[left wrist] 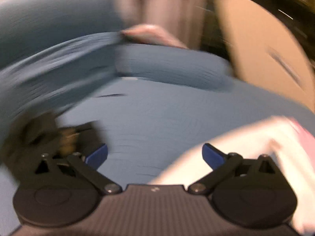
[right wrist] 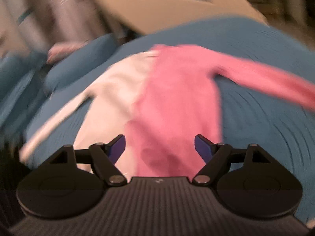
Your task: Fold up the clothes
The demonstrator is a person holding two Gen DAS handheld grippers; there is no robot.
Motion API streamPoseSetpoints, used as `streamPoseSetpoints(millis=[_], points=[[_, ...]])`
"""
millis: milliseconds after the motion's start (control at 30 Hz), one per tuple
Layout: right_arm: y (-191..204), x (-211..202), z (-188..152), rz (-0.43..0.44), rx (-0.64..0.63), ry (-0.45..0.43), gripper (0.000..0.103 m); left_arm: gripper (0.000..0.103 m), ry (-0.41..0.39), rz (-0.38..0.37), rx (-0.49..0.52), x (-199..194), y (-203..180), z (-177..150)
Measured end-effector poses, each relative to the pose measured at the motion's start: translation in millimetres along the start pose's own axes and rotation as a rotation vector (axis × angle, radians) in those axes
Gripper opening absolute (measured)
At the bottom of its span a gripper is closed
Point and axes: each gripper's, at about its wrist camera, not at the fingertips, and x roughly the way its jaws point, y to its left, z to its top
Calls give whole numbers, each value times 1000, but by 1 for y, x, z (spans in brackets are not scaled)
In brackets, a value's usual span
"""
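On the blue bedspread (right wrist: 256, 118) a pink-and-white top (right wrist: 167, 98) lies spread flat, right gripper (right wrist: 159, 147) hanging wide open and empty over its hem, left gripper (left wrist: 155, 155) gaping empty at its white side.

The garment (right wrist: 157, 102) is half white and half pink, with one white sleeve and one pink sleeve. It lies on a plain blue cover (right wrist: 265, 118). Each gripper (right wrist: 159, 147) is black with blue pads (right wrist: 202, 147). The board (right wrist: 177, 9) behind is beige.
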Motion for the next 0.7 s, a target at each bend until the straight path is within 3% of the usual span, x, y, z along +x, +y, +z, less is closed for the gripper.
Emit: streamPoseSetpoints(millis=[100,200,267,333,400,467,533,633,700], points=[[84,13,-14,38,-388,21,79,103,112,-250,52,16,-56,7],[142,32,-37,12,-628,38,79,103,210,-311,77,38,-92,8],[155,44,-48,-21,-692,50,79,103,288,-336,122,61,-127,0],[161,51,-56,-48,-740,41,79,103,357,-321,140,78,-152,-15],[164,51,-64,-120,-824,-27,73,103,415,-303,150,92,-173,-32],[162,54,-63,-163,-826,-27,36,103,454,-299,153,100,-190,-48],[156,55,-60,-148,-794,1,19,103,413,-232,301,97,-215,-73],[154,54,-58,-111,-777,22,15,103,366,-203,373,90,-221,-80],[153,53,-55,-83,-752,30,14,103,398,-218,333,96,-215,-78]])
